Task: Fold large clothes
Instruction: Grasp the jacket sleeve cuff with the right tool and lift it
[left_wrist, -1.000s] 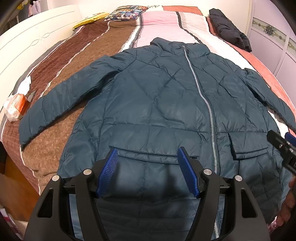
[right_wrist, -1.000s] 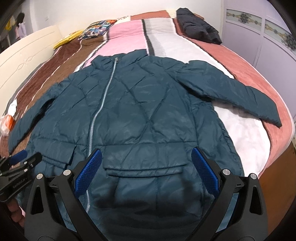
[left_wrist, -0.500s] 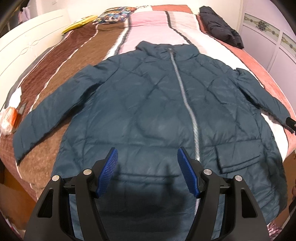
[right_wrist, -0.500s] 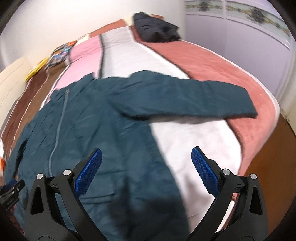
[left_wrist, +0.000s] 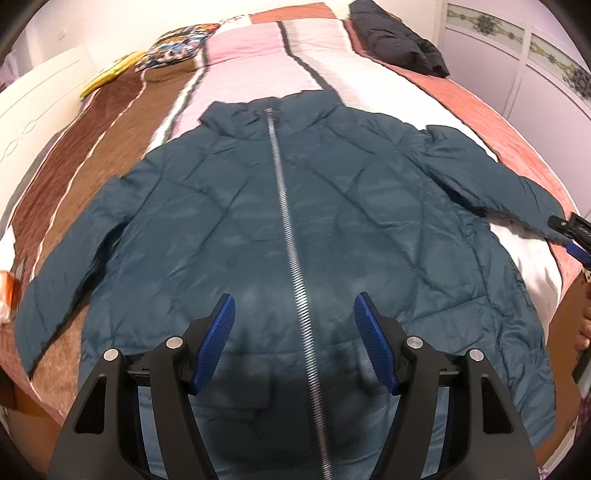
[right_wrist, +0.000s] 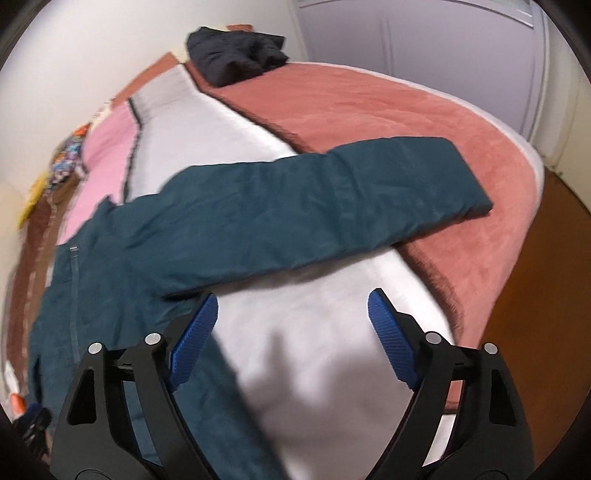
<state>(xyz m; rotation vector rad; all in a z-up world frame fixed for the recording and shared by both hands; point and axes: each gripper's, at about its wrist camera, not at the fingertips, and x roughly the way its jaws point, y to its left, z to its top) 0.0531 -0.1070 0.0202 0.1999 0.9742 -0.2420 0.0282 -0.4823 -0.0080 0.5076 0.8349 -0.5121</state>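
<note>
Teal jacket lies zipped and flat, front up, on the striped bed, both sleeves spread; left gripper hovers over its zipper, fingers apart, nothing between them; right gripper, fingers just narrowed yet empty, hangs over white bedding below the right sleeve.

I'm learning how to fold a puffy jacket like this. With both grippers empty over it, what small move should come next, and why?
Probably bring the right gripper forward onto the sleeve and close on it near the cuff. The jacket lies flat and zipped on the bed, sleeves spread out, so folding them in looks like the first step. Its jaws, which have just been closing a little, hold nothing.
</note>
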